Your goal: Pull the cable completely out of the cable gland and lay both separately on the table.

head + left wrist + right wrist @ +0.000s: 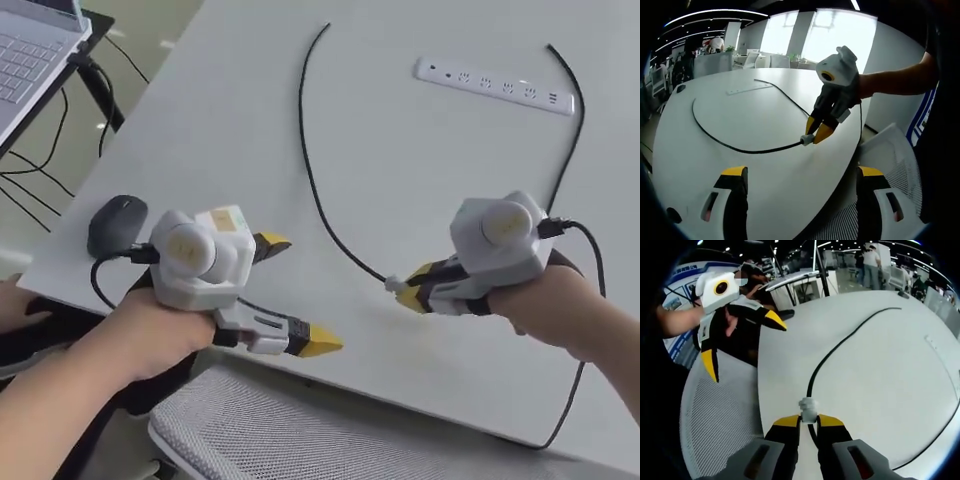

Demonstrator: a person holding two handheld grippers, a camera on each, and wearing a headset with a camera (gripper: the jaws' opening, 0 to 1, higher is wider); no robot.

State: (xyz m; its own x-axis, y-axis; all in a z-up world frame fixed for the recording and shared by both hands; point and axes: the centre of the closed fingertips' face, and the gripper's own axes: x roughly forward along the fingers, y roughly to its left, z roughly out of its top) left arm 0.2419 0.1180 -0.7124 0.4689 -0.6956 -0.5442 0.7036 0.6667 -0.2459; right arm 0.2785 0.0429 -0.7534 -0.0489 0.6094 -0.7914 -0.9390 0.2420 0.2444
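Right gripper [809, 424] — jaws narrow, nipping small white plastic cable gland [809, 407]. Thin black cable [840, 347] still threaded, trailing toward 12 o'clock. Left gripper [801, 172] spread wide, empty — best pinch cable just beyond gland, pull straight along its axis. White power strip [495, 85] at 1 o'clock, black computer mouse [117, 222] at 9, both well apart; path looks free.

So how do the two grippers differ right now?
The left gripper has its jaws wide apart; the right gripper has them shut. The left gripper holds nothing; the right gripper grips the cable just behind the gland. Both have yellow tips and face each other.
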